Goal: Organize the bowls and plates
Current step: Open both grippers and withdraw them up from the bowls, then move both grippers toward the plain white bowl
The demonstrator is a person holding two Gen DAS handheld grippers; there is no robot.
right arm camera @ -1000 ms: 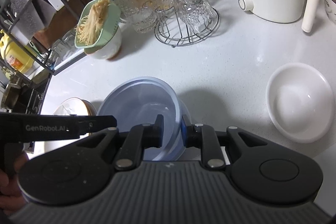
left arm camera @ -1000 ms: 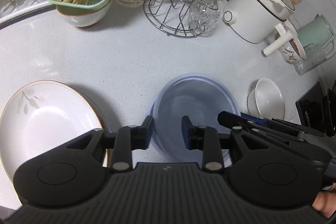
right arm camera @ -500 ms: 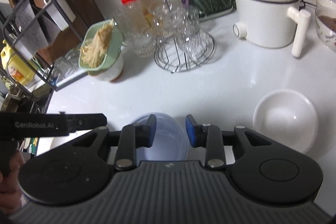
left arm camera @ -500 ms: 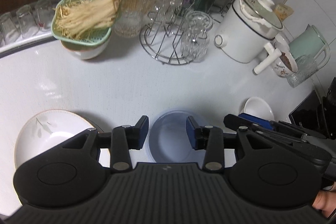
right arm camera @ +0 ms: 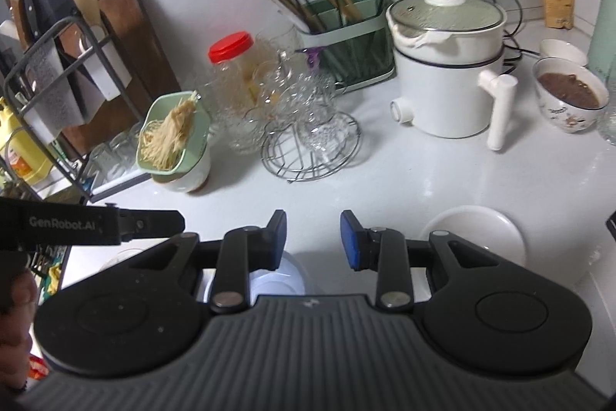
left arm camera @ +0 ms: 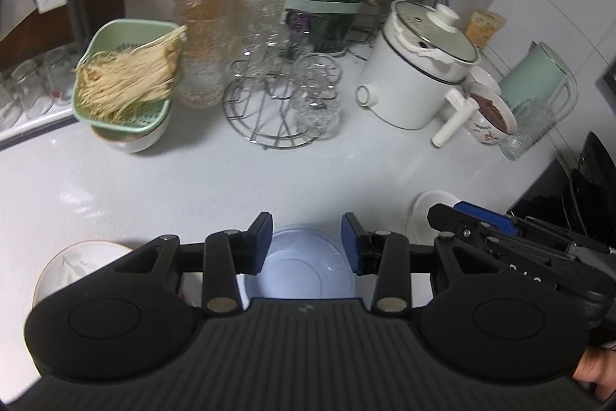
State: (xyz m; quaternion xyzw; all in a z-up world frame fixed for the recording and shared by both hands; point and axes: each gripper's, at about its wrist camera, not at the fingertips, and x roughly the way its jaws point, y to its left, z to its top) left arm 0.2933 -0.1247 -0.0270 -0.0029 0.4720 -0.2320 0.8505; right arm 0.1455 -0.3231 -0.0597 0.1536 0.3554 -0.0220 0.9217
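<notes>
Both hand-held grippers, left (left arm camera: 307, 243) and right (right arm camera: 313, 239), narrowly parted, empty. Blue bowl (left arm camera: 304, 270) sat on bench (left arm camera: 192, 187), lower centre; white bowl (right arm camera: 477, 230) lower right. Next: approach white bowl's rim squarely, grip firmly.

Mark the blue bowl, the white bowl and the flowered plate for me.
blue bowl (left arm camera: 304, 268): left wrist view, inner bottom.
white bowl (right arm camera: 477, 230): right wrist view, inside surface.
flowered plate (left arm camera: 77, 264): left wrist view, its face near the leaf pattern.
</notes>
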